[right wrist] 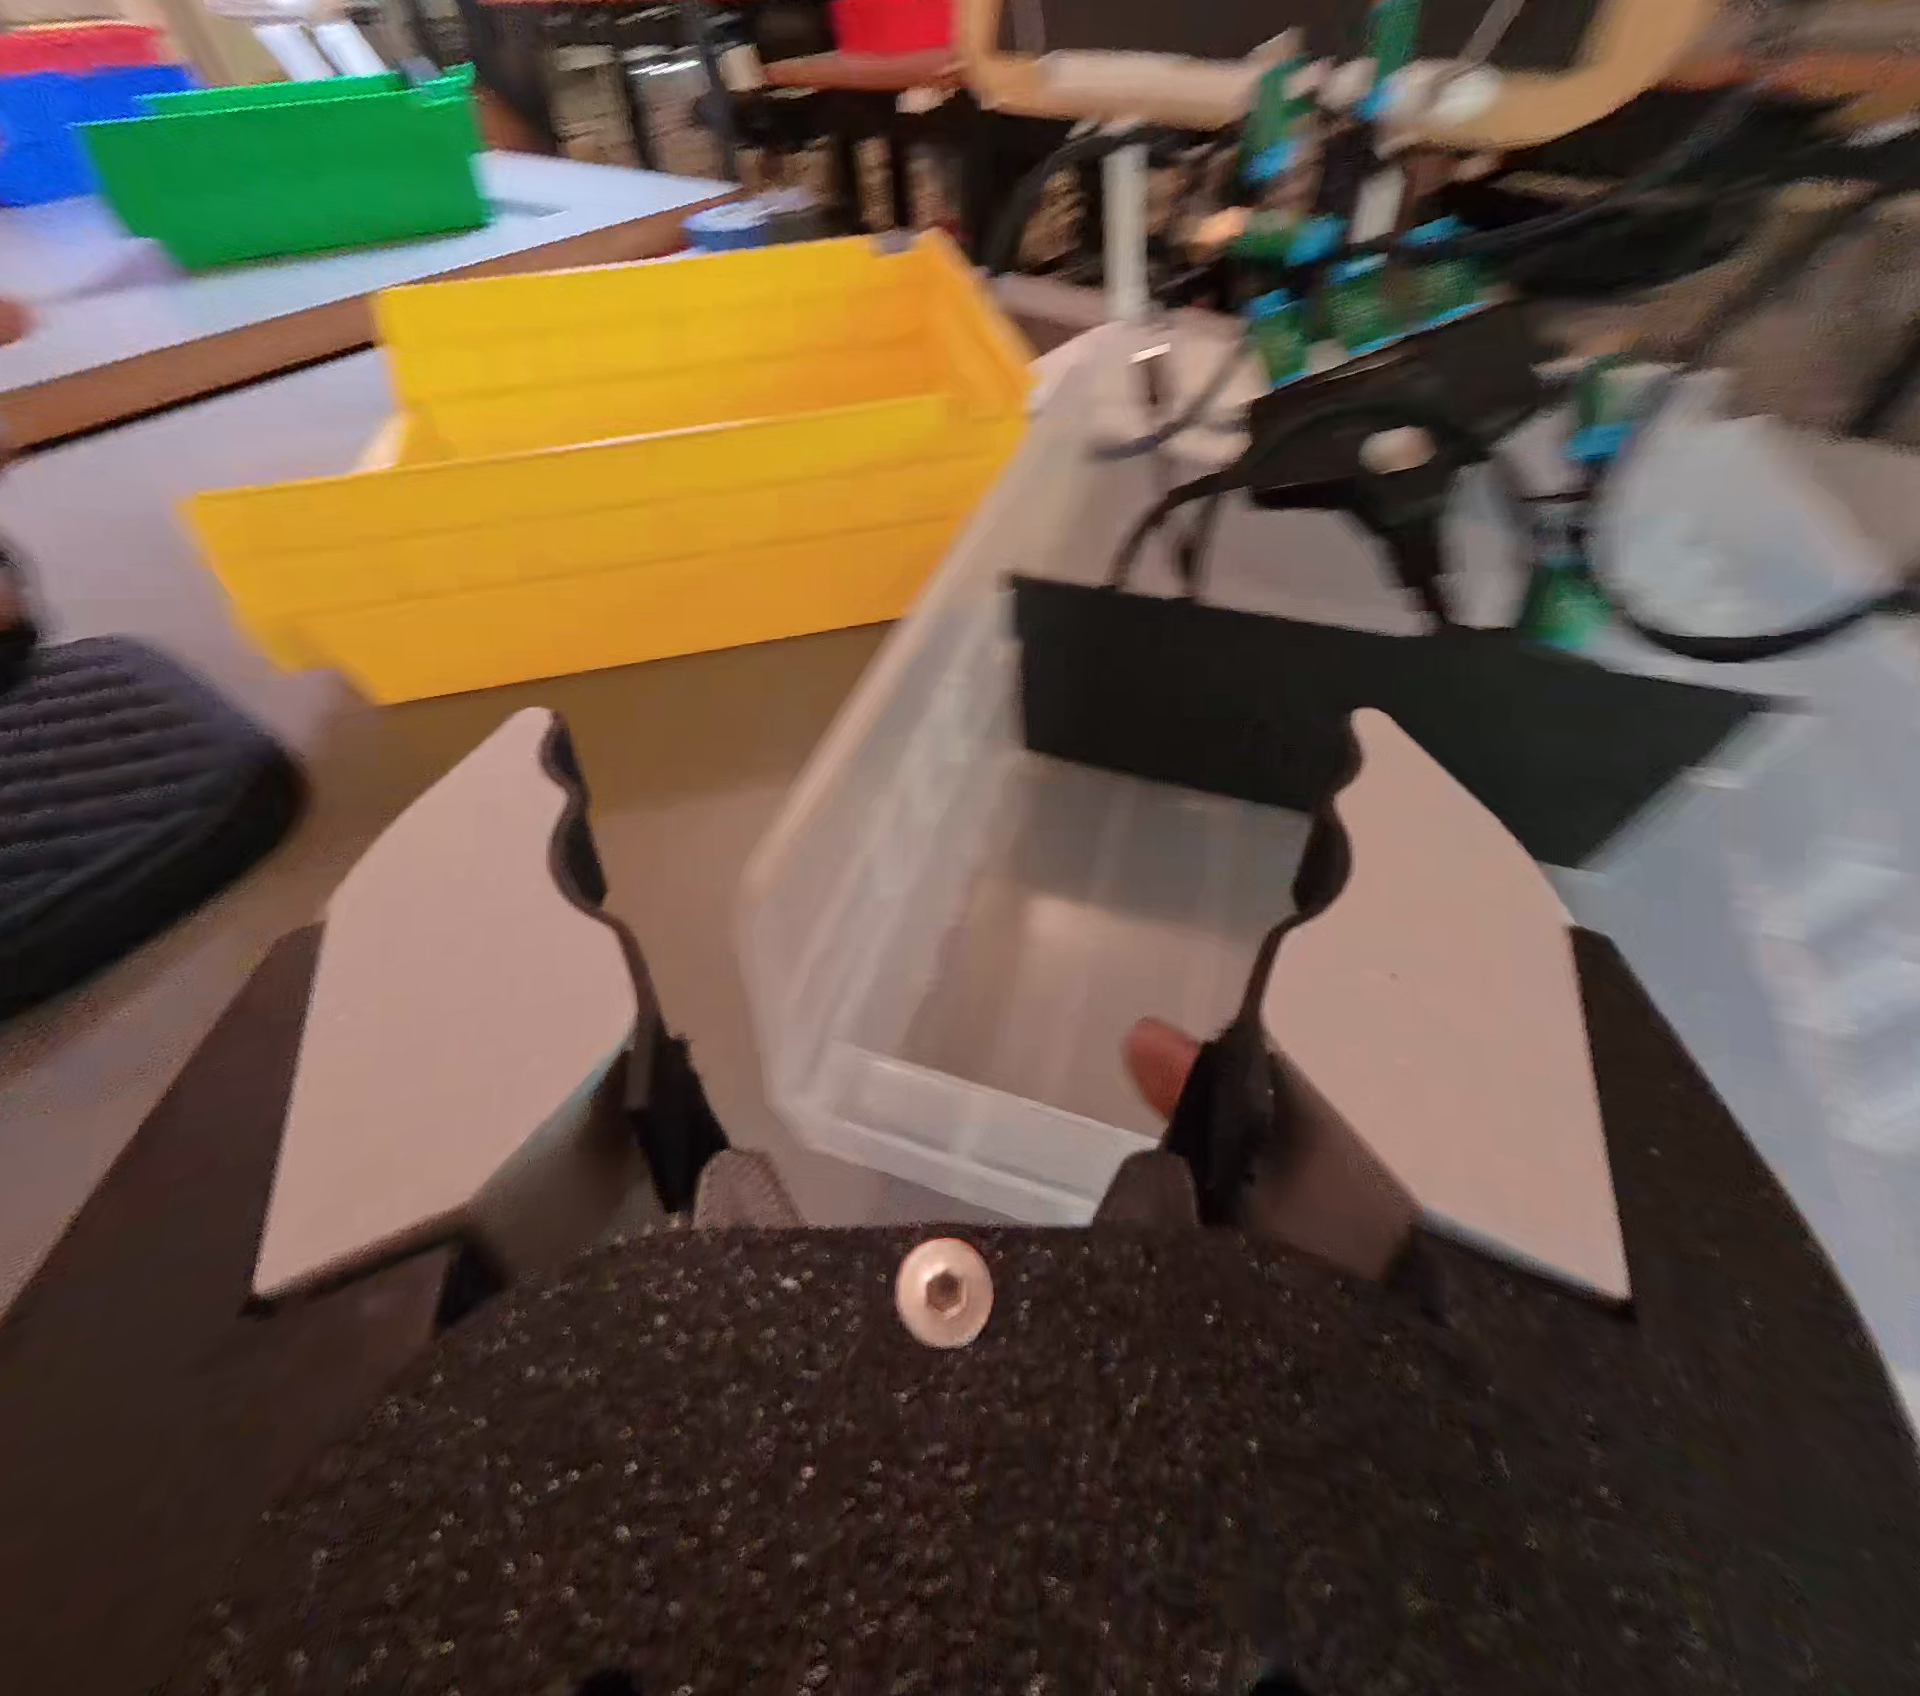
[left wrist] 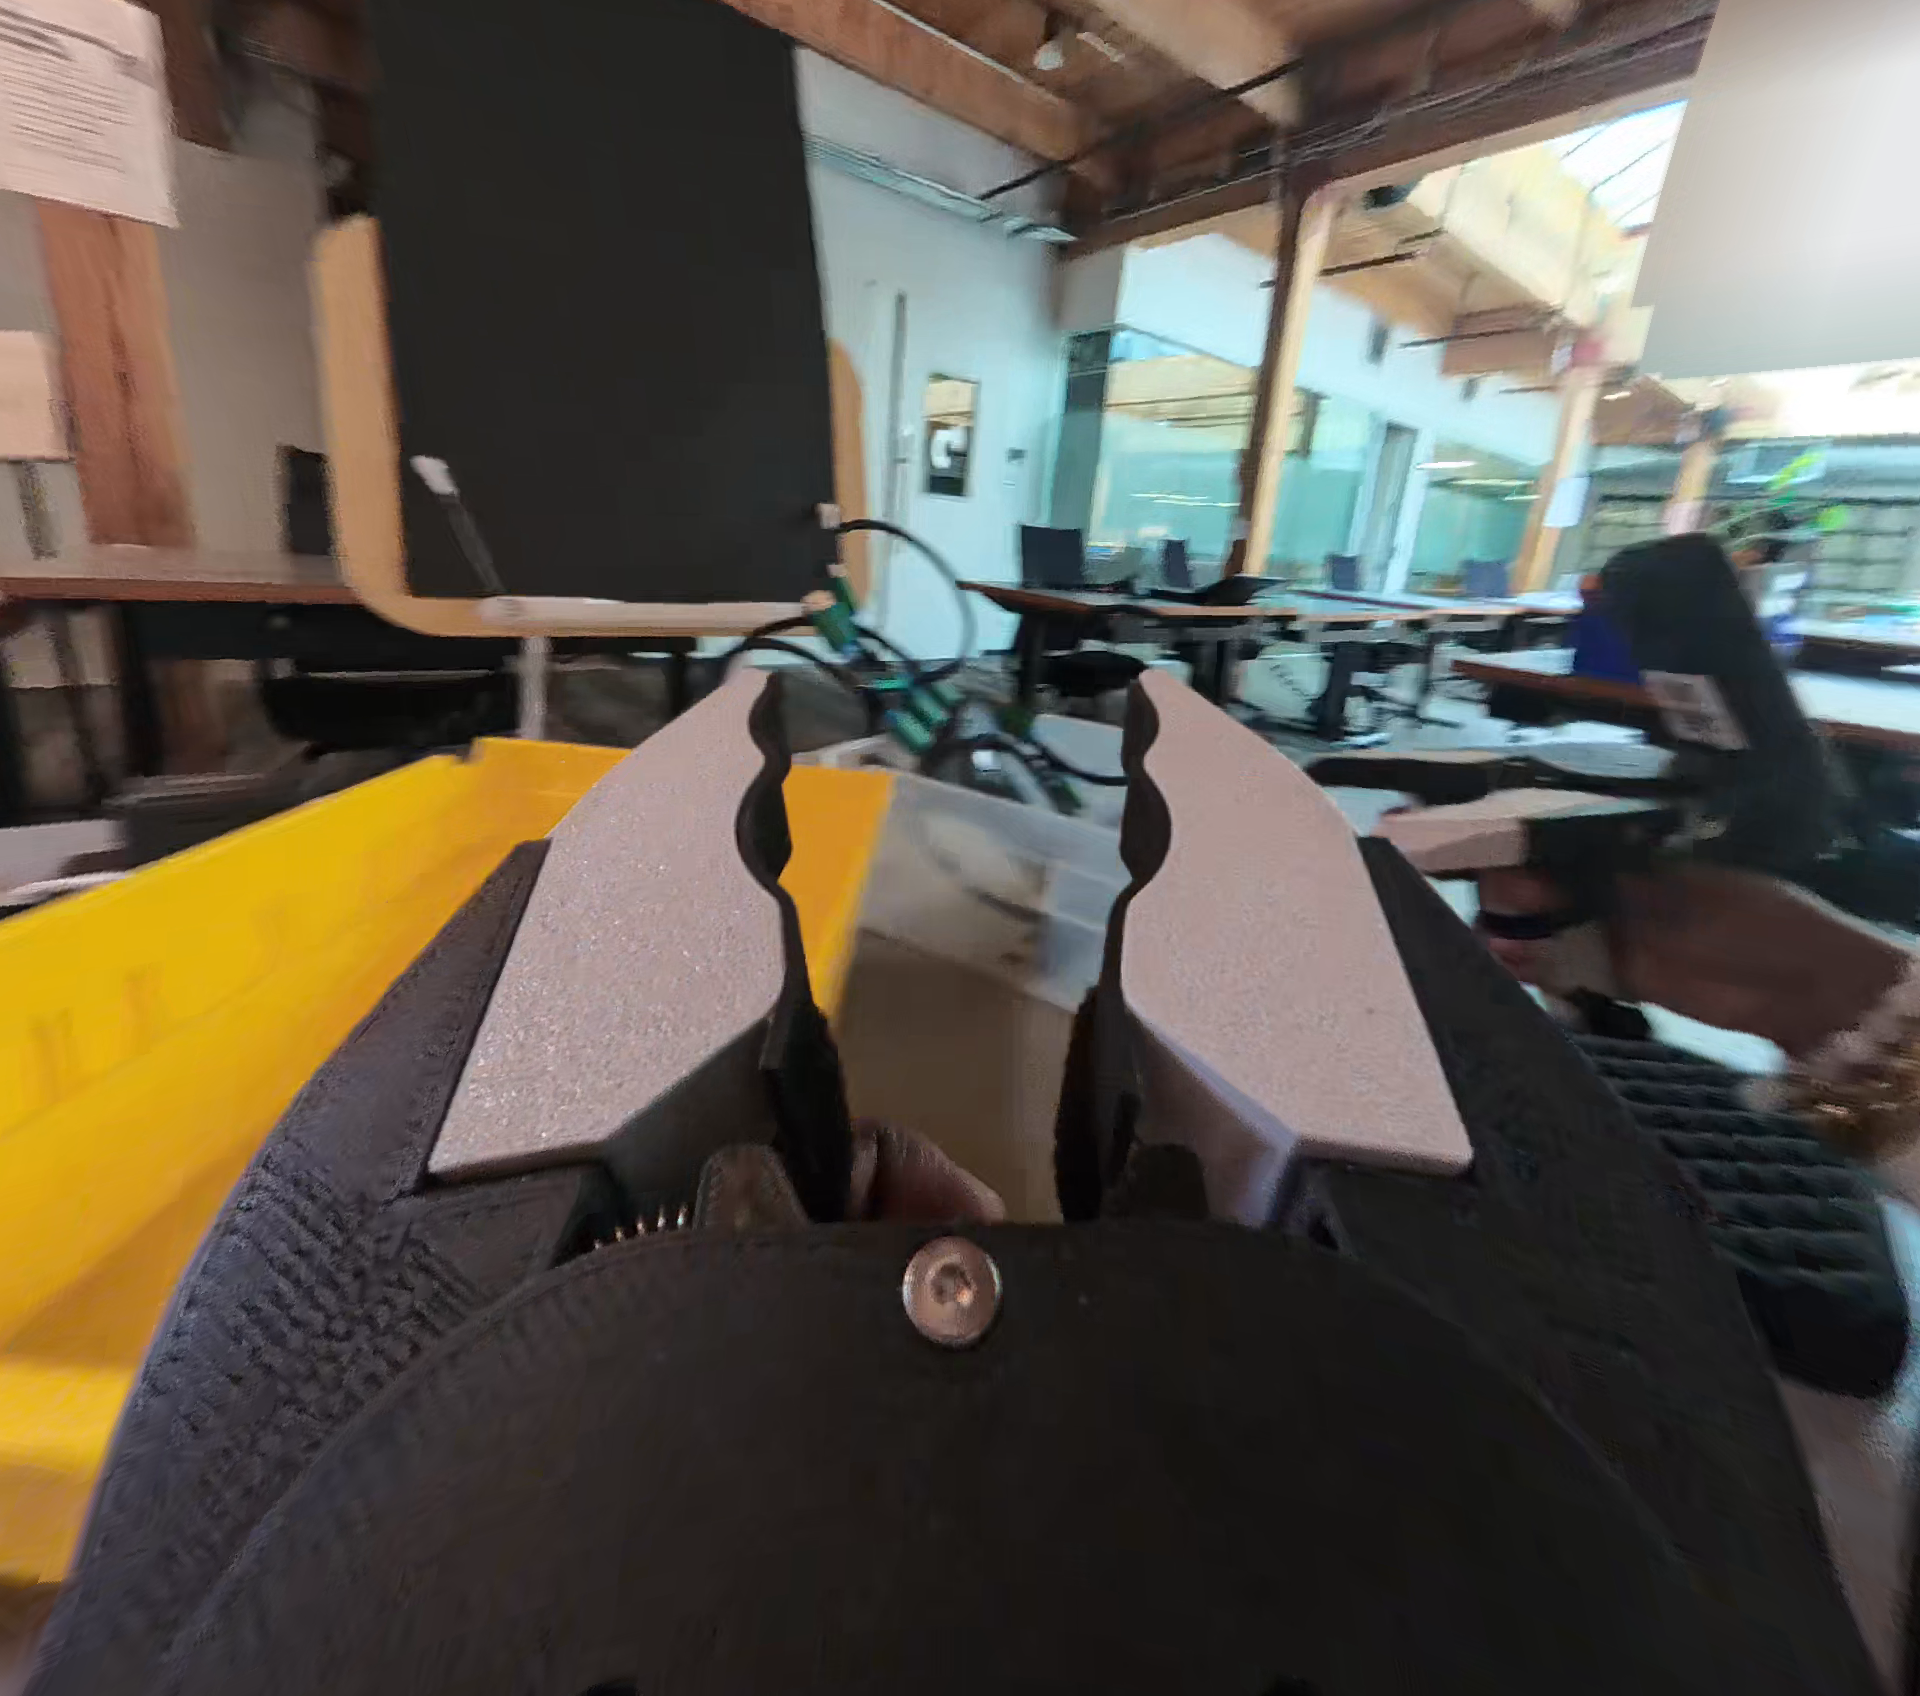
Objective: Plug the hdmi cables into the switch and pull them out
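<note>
Both jaws apart, empty. My left gripper is over the yellow bin; right gripper over the clear bin. I'd approach the black cables slowly, far right.

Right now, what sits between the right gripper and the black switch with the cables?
In the right wrist view, the open right gripper faces the black switch; only the clear plastic bin's empty near compartment lies between.

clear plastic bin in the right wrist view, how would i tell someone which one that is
Start from the yellow bin lying across the middle of the table. Just to its right, running away from the right gripper, sits the clear plastic bin, with a black panel across its far part. It is the only see-through bin; the others are solid yellow, green or blue.
</note>
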Demonstrator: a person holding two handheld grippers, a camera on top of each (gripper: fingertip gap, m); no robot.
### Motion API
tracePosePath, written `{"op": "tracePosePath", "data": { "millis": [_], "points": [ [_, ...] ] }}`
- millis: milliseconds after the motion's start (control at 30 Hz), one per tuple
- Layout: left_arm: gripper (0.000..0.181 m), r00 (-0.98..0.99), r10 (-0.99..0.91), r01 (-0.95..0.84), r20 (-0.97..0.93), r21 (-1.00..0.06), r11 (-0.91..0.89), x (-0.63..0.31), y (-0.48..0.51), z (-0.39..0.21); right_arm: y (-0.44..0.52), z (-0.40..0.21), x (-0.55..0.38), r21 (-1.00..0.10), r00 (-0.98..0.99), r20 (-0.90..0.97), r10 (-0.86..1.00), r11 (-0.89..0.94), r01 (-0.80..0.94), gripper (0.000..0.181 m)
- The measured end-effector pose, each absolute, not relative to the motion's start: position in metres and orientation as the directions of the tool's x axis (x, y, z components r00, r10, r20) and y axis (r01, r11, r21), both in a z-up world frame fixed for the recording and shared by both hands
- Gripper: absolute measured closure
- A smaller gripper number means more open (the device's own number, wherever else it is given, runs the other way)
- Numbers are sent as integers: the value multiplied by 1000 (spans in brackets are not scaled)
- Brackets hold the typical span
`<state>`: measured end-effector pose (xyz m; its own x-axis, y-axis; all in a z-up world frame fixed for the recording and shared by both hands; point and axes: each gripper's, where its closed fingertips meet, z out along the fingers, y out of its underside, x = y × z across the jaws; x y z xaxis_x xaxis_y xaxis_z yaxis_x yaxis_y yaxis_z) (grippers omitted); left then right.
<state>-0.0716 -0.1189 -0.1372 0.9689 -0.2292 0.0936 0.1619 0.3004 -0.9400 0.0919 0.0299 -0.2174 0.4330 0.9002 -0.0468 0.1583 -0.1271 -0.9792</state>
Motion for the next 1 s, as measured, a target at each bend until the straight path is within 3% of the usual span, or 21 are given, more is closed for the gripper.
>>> {"op": "tracePosePath", "data": {
  "millis": [133, 233, 367, 467, 500, 633, 800, 833, 967, 1000],
  "points": [
    [85, 885, -432, 245, 174, -963, 114, 2, -87, -162, 82, -196, 166, -982, 690, 155, 707, 32, 188, 34],
    [53, 859, -473, 180, 197, -980, -81, 42, -53, -200, 118, -212, 207, -966, 741, 187, 645, -15, 257, 34],
    [51, 861, -486, 92, 151, -985, -144, 74, -21, -224, 155, -262, 217, -931, 701, 107, 705, -177, 319, 44],
    [50, 872, -468, 53, 144, -978, -203, 84, -5, -240, 143, -290, 189, -888, 564, 30, 825, -238, 394, 54],
    [49, 876, -458, 46, 149, -972, -229, 85, -1, -245, 134, -291, 181, -883, 547, 3, 837, -254, 395, 41],
    [48, 912, -384, 23, 144, -953, -302, 77, 10, -263, 82, -276, 155, -914, 402, -90, 911, -236, 330, 52],
    [48, 951, -281, 40, 130, -951, -305, 61, 23, -274, 112, -279, 157, -887, 569, 37, 821, -235, 397, 58],
    [53, 954, -271, 41, 127, -953, -301, 58, 26, -275, 114, -285, 156, -876, 581, 21, 814, -265, 402, 65],
    [98, 972, -202, 62, 121, -959, -278, 45, 35, -273, 115, -296, 155, -869, 597, -45, 801, -327, 372, 119],
    [104, 975, -186, 65, 119, -960, -272, 41, 35, -272, 118, -295, 164, -868, 625, -1, 781, -311, 387, 144]
  ]
}}
